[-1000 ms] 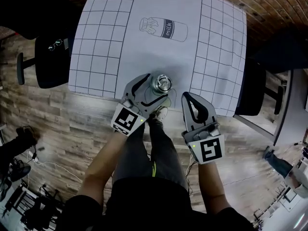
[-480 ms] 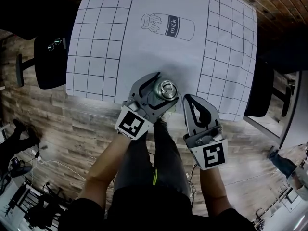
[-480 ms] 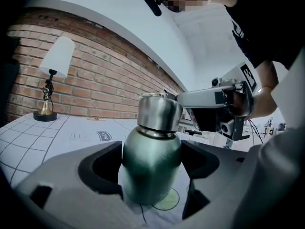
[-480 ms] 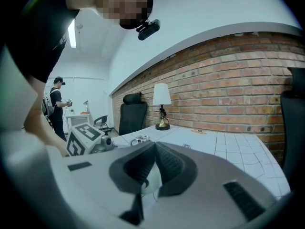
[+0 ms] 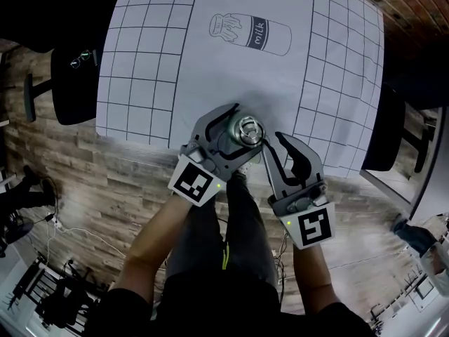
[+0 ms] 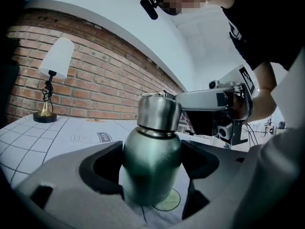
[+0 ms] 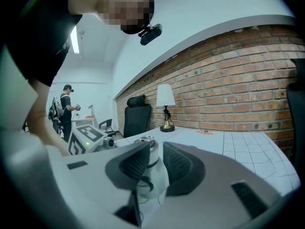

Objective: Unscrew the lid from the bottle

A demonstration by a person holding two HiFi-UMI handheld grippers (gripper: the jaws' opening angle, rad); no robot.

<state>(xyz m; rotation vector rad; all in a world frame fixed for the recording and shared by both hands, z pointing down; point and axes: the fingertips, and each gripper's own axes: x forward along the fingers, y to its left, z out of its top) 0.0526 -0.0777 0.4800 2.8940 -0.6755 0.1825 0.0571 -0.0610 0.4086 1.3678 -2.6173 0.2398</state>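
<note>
The green steel bottle (image 6: 152, 161) stands upright at the near edge of the desk (image 5: 175, 62), about at the middle of this edge, and its silver lid (image 6: 158, 111) is on it. The left gripper (image 5: 238, 132) is clenched on the body of the bottle, one pad on each side. The right gripper (image 5: 277, 143) has just been opening its jaws to a narrow gap, with nothing pressed between them and the lid just in front of their tips.
</note>
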